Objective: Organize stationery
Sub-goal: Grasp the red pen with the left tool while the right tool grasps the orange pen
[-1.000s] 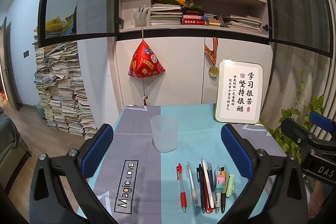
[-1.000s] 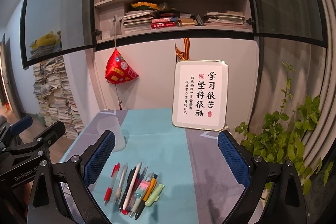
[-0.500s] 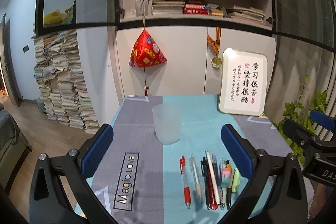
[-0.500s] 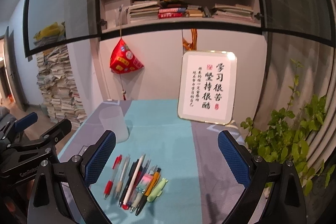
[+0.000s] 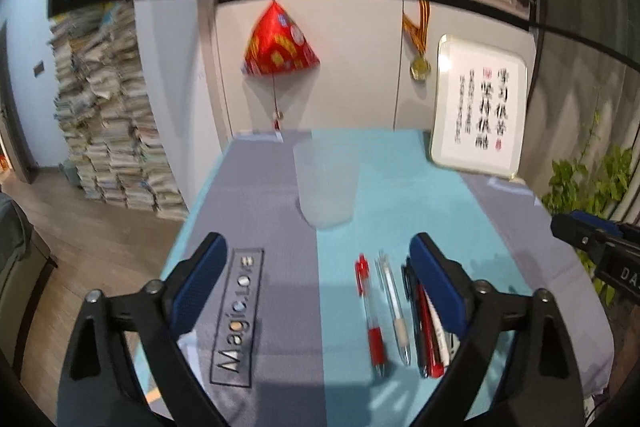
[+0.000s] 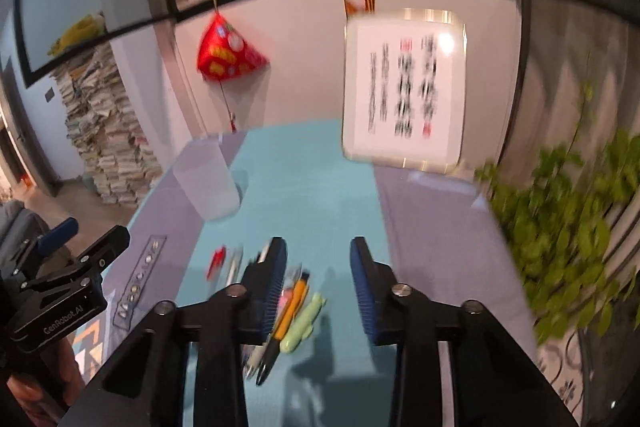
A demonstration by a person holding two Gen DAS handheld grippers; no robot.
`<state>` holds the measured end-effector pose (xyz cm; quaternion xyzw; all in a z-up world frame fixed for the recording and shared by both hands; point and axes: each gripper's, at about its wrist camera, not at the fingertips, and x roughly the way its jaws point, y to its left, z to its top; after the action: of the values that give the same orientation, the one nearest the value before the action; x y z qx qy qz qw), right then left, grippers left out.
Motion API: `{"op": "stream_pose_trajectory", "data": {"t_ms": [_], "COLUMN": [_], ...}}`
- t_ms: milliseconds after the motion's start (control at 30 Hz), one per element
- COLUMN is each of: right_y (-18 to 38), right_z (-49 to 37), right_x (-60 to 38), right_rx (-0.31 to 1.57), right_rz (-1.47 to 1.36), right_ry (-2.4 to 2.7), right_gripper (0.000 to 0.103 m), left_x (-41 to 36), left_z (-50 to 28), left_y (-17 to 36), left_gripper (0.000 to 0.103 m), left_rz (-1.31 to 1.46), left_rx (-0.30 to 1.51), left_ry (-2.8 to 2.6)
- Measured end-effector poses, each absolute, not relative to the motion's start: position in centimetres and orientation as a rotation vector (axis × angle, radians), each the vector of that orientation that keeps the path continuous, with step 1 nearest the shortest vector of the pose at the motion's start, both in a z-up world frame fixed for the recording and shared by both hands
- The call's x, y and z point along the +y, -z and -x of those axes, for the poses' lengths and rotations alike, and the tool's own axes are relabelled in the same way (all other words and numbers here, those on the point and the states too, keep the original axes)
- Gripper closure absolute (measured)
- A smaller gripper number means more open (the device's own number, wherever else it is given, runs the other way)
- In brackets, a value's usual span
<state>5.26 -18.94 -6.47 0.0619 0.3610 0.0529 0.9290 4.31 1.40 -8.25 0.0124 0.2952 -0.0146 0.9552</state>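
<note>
A row of several pens lies on the teal and grey tablecloth (image 5: pixel 404 183): a red pen (image 5: pixel 370 311), a clear pen (image 5: pixel 394 307) and dark ones partly hidden behind my left gripper's right finger. A frosted plastic cup (image 5: pixel 326 187) stands upright behind them. My left gripper (image 5: pixel 320 283) hovers over the cloth in front of the cup, jaws wide and closing, gripping nothing. My right gripper (image 6: pixel 318 279) hangs over the right end of the row, jaws closing. An orange pen (image 6: pixel 290 311) and a green pen (image 6: pixel 306 319) lie below its gap, untouched. The cup (image 6: pixel 210 183) stands far left.
A framed calligraphy board (image 5: pixel 478 107) leans at the table's back right. A leafy plant (image 6: pixel 560 219) stands off the right edge. A red ornament (image 5: pixel 280 43) hangs on the cabinet behind. Book stacks (image 5: pixel 104 131) stand on the floor at left. A hand (image 6: pixel 40 387) holds the left gripper.
Both grippers have sunk toward the table and tipped downward, so the pens look nearer. The right jaws have narrowed a lot, the left jaws only slightly.
</note>
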Motion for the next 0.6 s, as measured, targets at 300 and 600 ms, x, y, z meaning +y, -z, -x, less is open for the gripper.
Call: {"op": "stream_pose_trajectory", "data": {"t_ms": [300, 600], "right_y": [10.2, 12.4], "right_z": [-7.6, -9.1], "right_x": [-19.5, -19.2], "right_rx": [0.871, 0.984], "right_rz": [-0.188, -0.188], "right_ry": [-0.122, -0.132], "right_gripper": [0.071, 0.071], "left_x": [0.0, -0.7], "left_z": [-6.6, -8.5], "left_y": [12.7, 15.9], "left_gripper": [0.038, 0.046], "left_rz": [-0.076, -0.072], "left_rx": [0.766, 0.889], "left_ry": [0.094, 0.124]}}
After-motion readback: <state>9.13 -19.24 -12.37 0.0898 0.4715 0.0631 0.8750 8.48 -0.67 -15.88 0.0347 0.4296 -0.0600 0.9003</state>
